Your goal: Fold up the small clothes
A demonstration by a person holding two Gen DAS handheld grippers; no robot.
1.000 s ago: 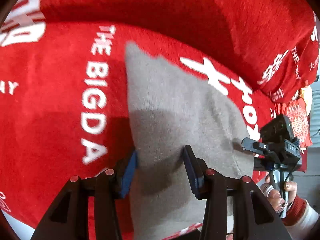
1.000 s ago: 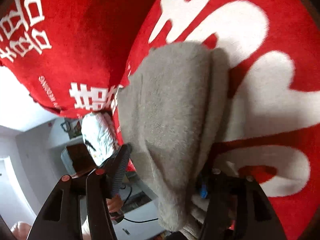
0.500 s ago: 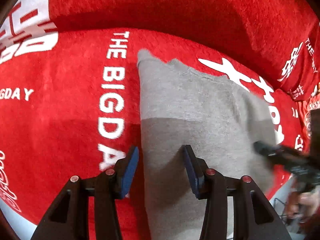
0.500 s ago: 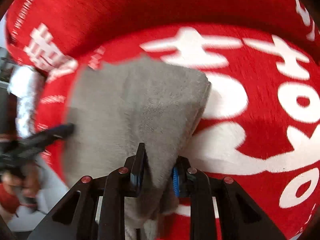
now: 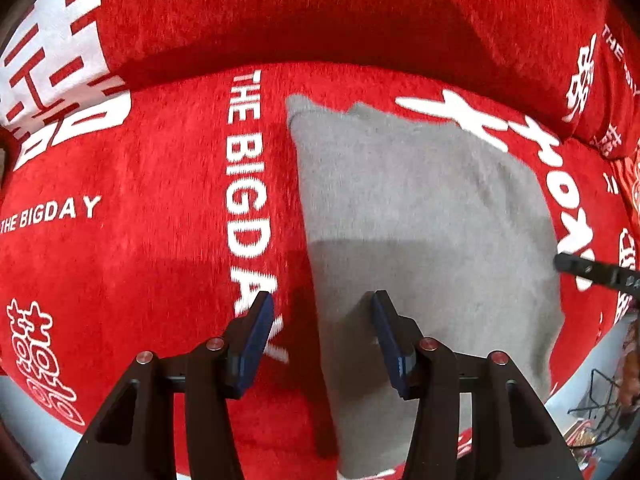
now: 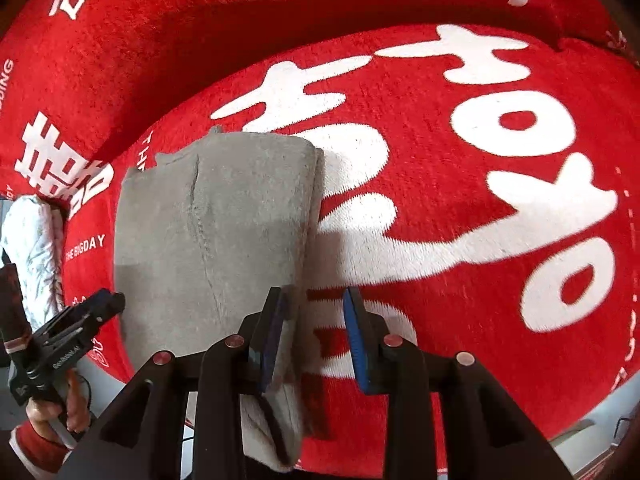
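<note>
A small grey knit garment [image 5: 424, 216] lies folded flat on the red plush cover [image 5: 160, 208] printed with white lettering. Its doubled edge [image 6: 308, 216] runs along one side, and its near end hangs over the cover's front edge.

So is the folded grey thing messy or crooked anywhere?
A little. The grey garment lies folded on the red blanket, but its far edge is uneven, with a small corner poking up, and its near end hangs over the blanket's edge.
</note>
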